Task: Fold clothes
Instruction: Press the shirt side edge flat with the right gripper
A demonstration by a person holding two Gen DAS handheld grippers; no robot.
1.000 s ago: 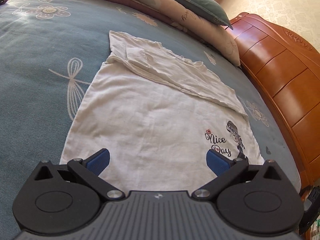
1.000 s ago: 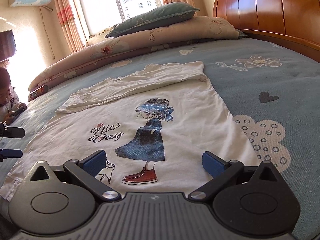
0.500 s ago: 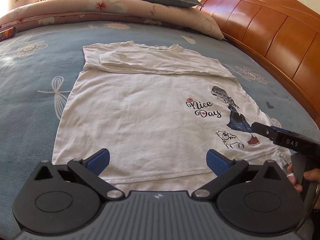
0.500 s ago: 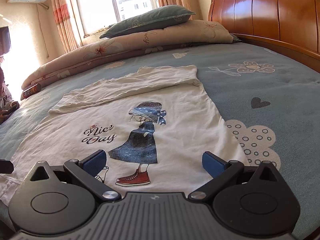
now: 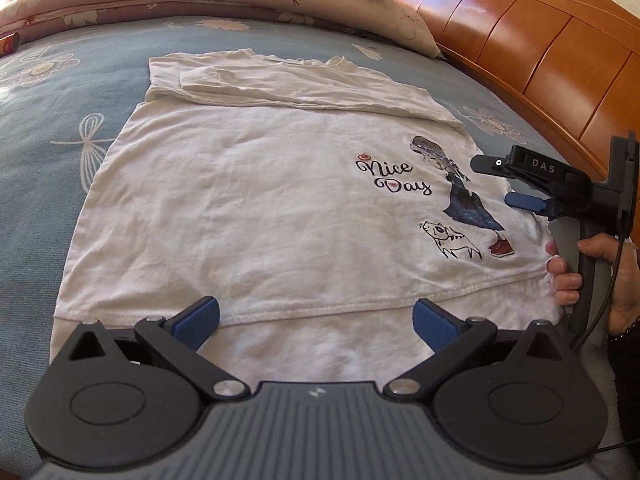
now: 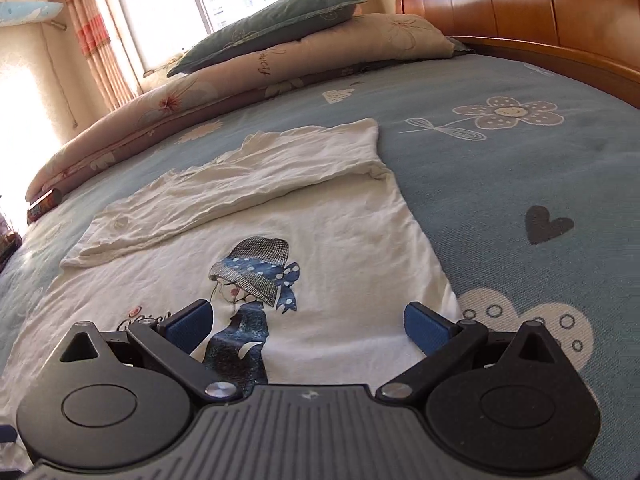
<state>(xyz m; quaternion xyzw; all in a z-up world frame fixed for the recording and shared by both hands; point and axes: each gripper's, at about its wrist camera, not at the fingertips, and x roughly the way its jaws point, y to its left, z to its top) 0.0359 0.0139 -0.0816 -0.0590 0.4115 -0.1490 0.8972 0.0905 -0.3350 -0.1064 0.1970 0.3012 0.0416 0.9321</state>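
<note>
A white T-shirt (image 5: 256, 200) printed with "Nice Day" and a girl in a blue dress lies flat on the blue bedspread (image 5: 48, 120), its far part folded over toward me. My left gripper (image 5: 316, 316) hovers open over the shirt's near hem, nothing between its blue pads. The right gripper shows in the left wrist view at the far right (image 5: 516, 184), held by a hand (image 5: 568, 276) above the print. In the right wrist view the right gripper (image 6: 308, 324) is open just above the shirt (image 6: 340, 240), over the printed figure.
An orange wooden headboard (image 5: 540, 52) runs along the right side. A rolled floral quilt (image 6: 248, 80) and a green pillow (image 6: 276, 24) lie at the bed's far edge under a window. A red can (image 6: 44, 208) rests by the quilt's end.
The left gripper has pulled back to the near hem. The right gripper has moved forward and lower over the printed girl, coming further into the left wrist view. Both stay open.
</note>
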